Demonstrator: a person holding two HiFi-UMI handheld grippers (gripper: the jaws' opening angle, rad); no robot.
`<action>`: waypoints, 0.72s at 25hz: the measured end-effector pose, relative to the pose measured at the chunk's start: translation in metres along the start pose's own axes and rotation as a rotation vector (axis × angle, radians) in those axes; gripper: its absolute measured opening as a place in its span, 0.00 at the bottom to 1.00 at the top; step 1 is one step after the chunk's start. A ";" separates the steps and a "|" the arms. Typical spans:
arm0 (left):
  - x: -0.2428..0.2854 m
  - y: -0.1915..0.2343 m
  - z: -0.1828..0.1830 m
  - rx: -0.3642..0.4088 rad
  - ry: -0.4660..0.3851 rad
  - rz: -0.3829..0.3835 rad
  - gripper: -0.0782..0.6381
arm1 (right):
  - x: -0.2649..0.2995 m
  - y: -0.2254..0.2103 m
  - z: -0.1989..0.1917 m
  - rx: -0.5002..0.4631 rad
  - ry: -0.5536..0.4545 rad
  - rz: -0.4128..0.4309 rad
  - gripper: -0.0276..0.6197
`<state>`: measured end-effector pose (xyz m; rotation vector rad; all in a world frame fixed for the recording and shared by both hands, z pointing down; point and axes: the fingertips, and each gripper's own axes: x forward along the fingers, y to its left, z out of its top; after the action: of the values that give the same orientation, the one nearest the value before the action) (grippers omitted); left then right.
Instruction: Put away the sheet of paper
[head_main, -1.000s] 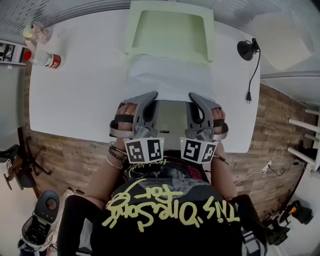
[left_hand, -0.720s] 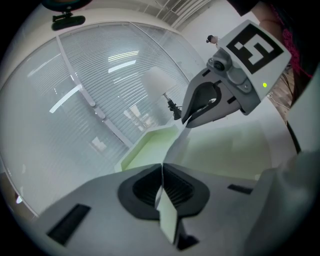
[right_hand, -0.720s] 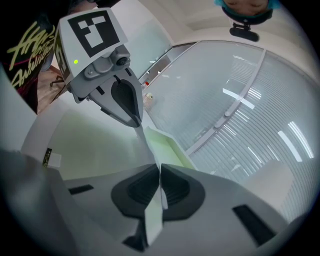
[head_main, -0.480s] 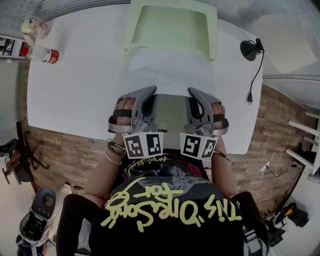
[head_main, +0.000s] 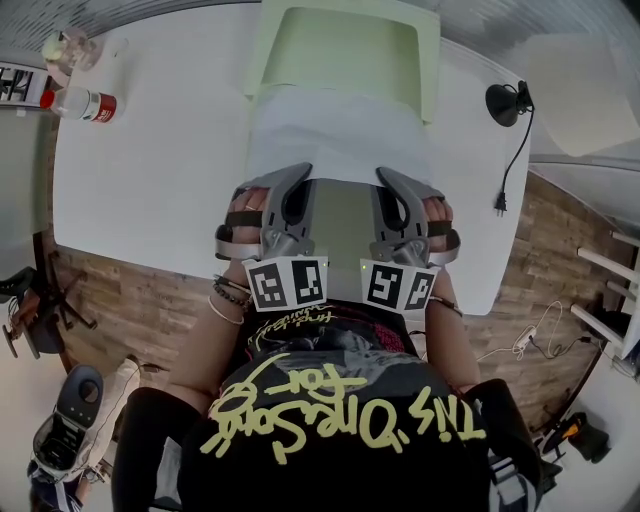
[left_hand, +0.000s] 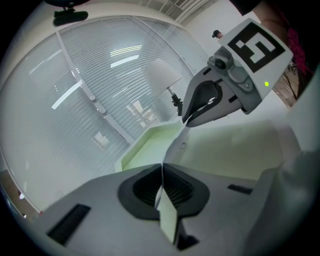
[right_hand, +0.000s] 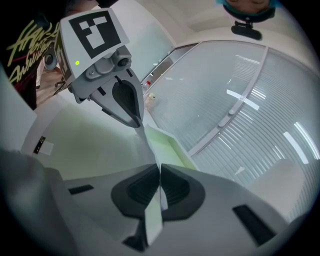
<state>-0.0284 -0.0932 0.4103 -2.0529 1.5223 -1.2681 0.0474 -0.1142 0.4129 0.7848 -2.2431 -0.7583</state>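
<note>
We are gripping the sheet (head_main: 335, 135) by its near edge with both tools. The left gripper (left_hand: 161, 172) is clenching on the left corner and the right gripper (right_hand: 160, 174) on the right corner, jaws pressed tight on it. Ahead of the grippers, the sheet is reaching over the near rim of the tray (head_main: 345, 60) on the table (head_main: 150, 150).

Near edge of sheet of paper (head_main: 335, 135) lost under my left gripper (head_main: 300, 176) and right gripper (head_main: 390, 178); pinched strip hidden inside both grips; tray (head_main: 268, 60) far rim cut by top edge; bottle (head_main: 85, 103) label too small to read; table (head_main: 140, 190) near edge partly behind my torso (head_main: 340, 420)
</note>
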 end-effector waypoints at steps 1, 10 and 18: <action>0.001 0.001 -0.001 -0.005 0.003 0.003 0.12 | 0.001 0.000 0.000 -0.001 -0.002 0.003 0.06; 0.009 0.004 0.002 -0.031 0.030 0.025 0.12 | 0.006 -0.005 -0.004 0.001 -0.025 0.022 0.06; 0.017 0.006 -0.003 -0.030 0.047 0.027 0.12 | 0.015 -0.003 -0.007 0.001 -0.033 0.036 0.06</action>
<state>-0.0337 -0.1097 0.4155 -2.0271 1.5941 -1.2993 0.0440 -0.1283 0.4204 0.7349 -2.2812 -0.7582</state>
